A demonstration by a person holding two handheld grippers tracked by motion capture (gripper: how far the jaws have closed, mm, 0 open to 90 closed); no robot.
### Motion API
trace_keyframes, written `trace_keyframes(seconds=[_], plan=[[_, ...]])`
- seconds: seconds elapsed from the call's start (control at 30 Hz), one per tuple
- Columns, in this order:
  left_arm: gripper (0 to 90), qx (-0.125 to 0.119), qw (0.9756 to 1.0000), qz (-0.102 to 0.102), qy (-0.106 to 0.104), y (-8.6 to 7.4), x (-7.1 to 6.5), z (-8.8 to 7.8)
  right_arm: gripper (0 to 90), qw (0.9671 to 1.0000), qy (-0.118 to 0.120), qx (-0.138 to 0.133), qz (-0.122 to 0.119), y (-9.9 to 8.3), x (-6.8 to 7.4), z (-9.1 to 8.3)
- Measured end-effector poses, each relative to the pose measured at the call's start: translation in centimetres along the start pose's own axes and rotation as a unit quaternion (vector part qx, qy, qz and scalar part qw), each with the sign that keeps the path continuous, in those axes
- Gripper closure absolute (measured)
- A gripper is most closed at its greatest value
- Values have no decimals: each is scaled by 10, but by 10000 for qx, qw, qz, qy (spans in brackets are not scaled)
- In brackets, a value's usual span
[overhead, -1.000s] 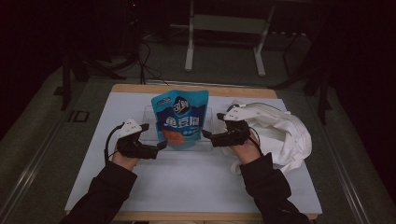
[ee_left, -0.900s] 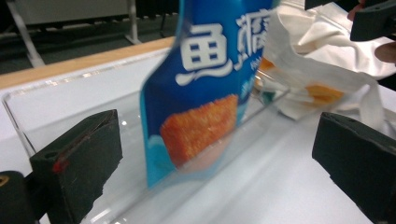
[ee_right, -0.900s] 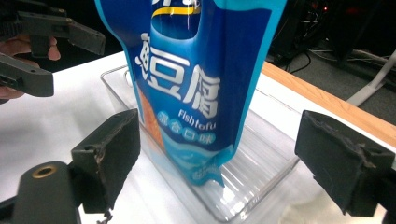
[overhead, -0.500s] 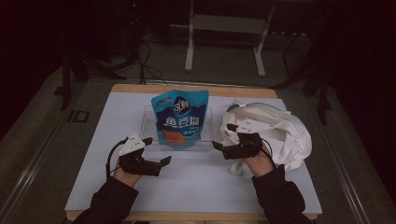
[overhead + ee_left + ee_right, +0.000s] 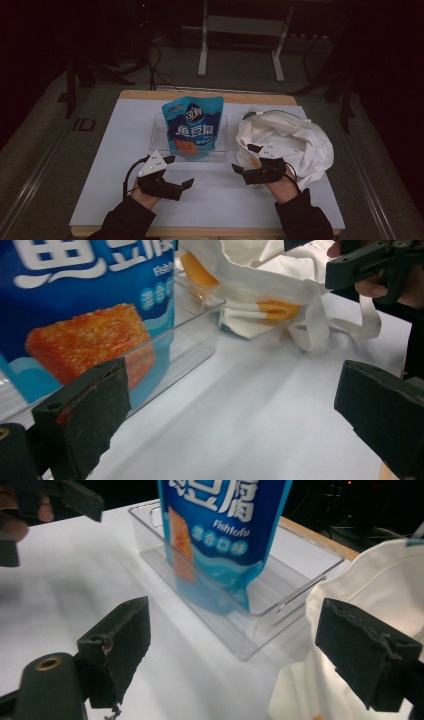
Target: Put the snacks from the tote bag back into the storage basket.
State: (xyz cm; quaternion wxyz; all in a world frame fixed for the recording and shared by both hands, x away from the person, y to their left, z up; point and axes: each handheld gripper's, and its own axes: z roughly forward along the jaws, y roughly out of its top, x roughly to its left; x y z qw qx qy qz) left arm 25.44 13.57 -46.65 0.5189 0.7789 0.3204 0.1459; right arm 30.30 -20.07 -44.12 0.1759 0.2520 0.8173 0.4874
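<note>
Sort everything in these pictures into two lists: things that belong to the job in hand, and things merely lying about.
In the job:
blue snack pouch, standing in the clear tray
white cloth bag beside the tray
left tongs, open
right tongs, open, at the bag's edge

Lying about:
white table cover
metal stand behind the table
floor cables

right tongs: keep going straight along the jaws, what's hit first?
Probably the clear tray, its near corner, with the blue snack pouch standing in it just behind. The white cloth bag lies close beside the right tongs; depth is uncertain.

Dim room, white-topped table [image 5: 100, 165], grey floor [image 5: 45, 145]
</note>
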Motion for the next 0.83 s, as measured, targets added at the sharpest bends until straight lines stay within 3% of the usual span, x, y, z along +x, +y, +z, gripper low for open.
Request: trace_keyframes(seconds=[0.2, 0.33, 0.53, 0.83], plan=[[19, 72, 9997, 21, -233, -1, -10, 7, 146, 10000, 47, 8, -64, -11, 6, -6], [19, 183, 9993, 290, -137, -3, -17, 11, 145, 9999, 42, -8, -134, -20, 10, -10], [19, 185, 9983, 497, -224, -7, -25, 15, 146, 9997, -77, 6, -239, -31, 14, -12], [19, 184, 9976, 571, -356, -11, -28, 19, 145, 9995, -105, 88, -296, -36, 14, -7]])
